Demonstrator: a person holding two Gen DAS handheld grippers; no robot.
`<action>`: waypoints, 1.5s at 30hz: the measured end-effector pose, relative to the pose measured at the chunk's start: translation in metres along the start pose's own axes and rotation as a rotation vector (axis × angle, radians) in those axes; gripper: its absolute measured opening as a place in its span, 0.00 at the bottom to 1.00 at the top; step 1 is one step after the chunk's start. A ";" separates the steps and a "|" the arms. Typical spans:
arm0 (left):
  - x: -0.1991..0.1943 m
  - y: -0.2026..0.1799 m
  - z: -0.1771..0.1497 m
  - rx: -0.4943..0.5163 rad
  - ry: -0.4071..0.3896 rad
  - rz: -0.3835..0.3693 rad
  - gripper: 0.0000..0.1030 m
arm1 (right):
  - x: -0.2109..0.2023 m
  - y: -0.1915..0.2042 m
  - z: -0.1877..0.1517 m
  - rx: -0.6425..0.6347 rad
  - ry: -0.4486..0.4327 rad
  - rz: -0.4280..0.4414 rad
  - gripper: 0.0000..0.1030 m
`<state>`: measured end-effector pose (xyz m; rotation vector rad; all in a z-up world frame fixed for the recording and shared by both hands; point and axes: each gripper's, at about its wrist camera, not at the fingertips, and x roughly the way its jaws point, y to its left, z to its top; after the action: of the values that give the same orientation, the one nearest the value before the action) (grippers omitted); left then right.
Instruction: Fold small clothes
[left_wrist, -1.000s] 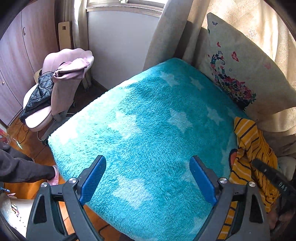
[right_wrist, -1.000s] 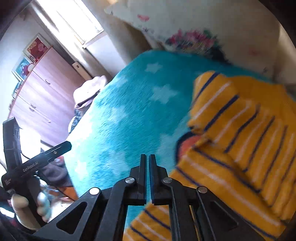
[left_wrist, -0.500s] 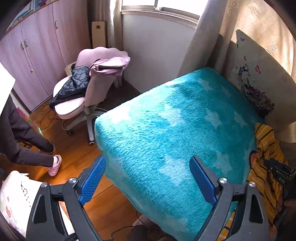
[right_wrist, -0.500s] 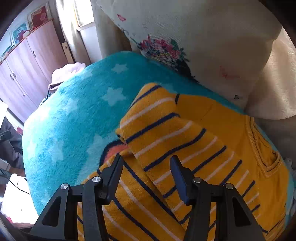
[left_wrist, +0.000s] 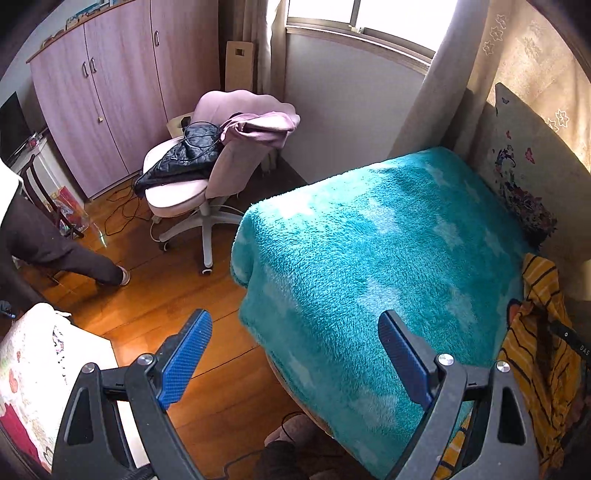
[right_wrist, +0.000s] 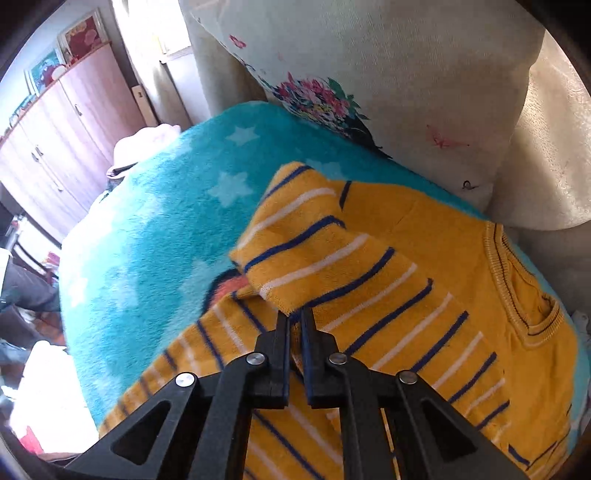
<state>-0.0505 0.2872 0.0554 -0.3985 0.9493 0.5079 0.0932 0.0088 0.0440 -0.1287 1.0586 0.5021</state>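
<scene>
A small yellow sweater (right_wrist: 424, 266) with blue and white stripes lies on a teal star blanket (right_wrist: 155, 229). One sleeve is folded over its body. My right gripper (right_wrist: 294, 317) is shut on the edge of that folded sleeve. In the left wrist view the sweater (left_wrist: 543, 332) lies at the blanket's (left_wrist: 369, 251) right edge. My left gripper (left_wrist: 295, 354) is open and empty, held above the blanket's near corner and the wooden floor.
A floral pillow (right_wrist: 369, 74) leans at the head of the bed behind the sweater. A pink office chair (left_wrist: 207, 166) with a black bag stands left of the bed. A person's leg (left_wrist: 55, 251) is on the floor at left. Wardrobes (left_wrist: 110, 92) line the wall.
My right gripper opened half a second ago and has now shut on the sweater's folded sleeve. My left gripper has pulled back and up, away from the bed, staying open.
</scene>
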 end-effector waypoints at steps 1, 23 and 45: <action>-0.003 -0.002 0.000 0.008 -0.008 -0.003 0.89 | -0.006 -0.002 0.001 0.016 0.012 0.042 0.04; 0.053 -0.199 0.023 0.324 0.203 -0.489 0.89 | -0.078 -0.093 -0.055 0.394 -0.060 -0.278 0.57; 0.110 -0.366 -0.001 0.758 0.154 -0.533 0.61 | -0.022 -0.067 -0.104 0.327 0.027 -0.373 0.06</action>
<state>0.2115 0.0145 -0.0009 0.0111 1.0589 -0.3787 0.0318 -0.0925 0.0029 -0.0410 1.0986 -0.0121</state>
